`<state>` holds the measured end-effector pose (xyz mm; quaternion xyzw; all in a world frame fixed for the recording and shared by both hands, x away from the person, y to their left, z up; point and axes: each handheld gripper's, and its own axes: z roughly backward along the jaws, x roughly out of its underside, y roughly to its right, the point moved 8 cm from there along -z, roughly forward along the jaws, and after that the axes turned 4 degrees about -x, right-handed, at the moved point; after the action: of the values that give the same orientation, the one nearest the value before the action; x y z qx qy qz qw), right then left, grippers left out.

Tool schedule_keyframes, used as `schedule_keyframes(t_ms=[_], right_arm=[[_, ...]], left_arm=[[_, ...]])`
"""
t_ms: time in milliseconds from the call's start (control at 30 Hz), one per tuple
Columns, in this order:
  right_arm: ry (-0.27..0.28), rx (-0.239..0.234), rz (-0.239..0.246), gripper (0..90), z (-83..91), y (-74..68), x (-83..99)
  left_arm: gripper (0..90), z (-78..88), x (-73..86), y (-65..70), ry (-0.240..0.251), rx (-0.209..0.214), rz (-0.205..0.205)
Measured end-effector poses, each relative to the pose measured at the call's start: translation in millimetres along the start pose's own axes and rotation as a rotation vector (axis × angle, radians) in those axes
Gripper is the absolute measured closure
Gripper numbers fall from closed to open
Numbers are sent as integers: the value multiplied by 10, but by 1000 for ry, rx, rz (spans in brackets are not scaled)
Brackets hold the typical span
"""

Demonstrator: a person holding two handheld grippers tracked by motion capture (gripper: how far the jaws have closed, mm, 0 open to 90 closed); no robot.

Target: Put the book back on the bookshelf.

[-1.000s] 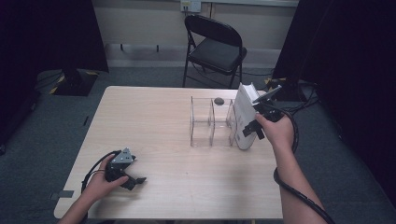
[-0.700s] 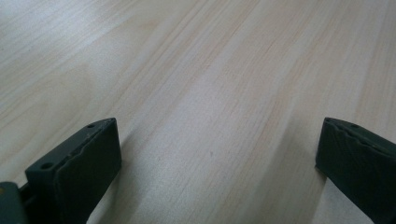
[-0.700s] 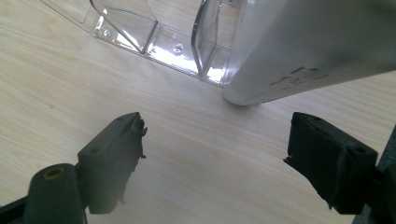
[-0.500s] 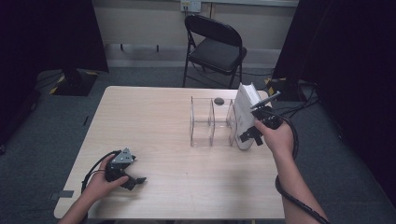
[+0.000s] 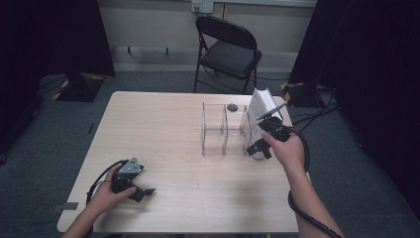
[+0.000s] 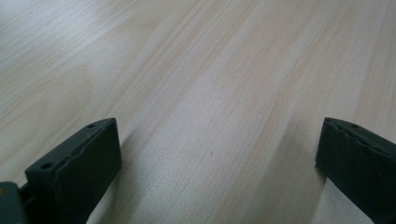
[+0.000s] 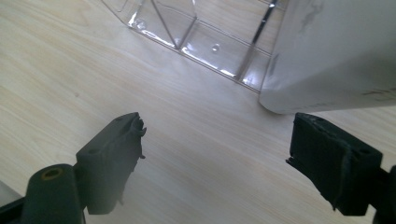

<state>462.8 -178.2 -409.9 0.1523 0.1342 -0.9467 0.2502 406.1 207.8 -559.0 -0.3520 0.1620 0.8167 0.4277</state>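
A clear plastic rack (image 5: 223, 131) with upright dividers stands right of the table's middle. A tall white pack (image 5: 257, 111) stands tilted at its right end; I cannot tell whether it sits in the last slot or just beside it. My right gripper (image 5: 258, 148) hovers low at the pack's near side, open, with bare tabletop between its jaws. In the right gripper view (image 7: 215, 154) the white pack's (image 7: 336, 51) bottom edge lies just beyond the right jaw, apart from it. My left gripper (image 5: 140, 190) rests on the table at the near left, open and holding nothing (image 6: 215, 163).
A small dark grey lump (image 5: 232, 106) lies on the table behind the rack. The wooden table (image 5: 163, 134) has wide bare room to the left and in front. A black folding chair (image 5: 230, 49) stands beyond the far edge, and cables run over the floor at the right.
My right hand has drawn a little toward the near edge and lower, away from the pack's upper part. The white pack stays at the rack. My left hand has not moved.
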Motion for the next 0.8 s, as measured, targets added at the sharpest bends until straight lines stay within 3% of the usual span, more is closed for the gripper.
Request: schedule_keyframes(t_ms=[100, 400, 700, 800], right_arm=[[1, 1, 30, 159, -27, -14, -10], [2, -22, 29, 159, -70, -69, 4], [7, -39, 70, 159, -128, -143, -6], [7, -43, 63, 159, -139, -171, -10]], left_arm=[[0, 0, 0, -1, 0, 0, -1], [0, 0, 0, -1, -1, 0, -1], [0, -5, -2, -2, 6, -6, 1], [0, -5, -2, -2, 6, -6, 0]])
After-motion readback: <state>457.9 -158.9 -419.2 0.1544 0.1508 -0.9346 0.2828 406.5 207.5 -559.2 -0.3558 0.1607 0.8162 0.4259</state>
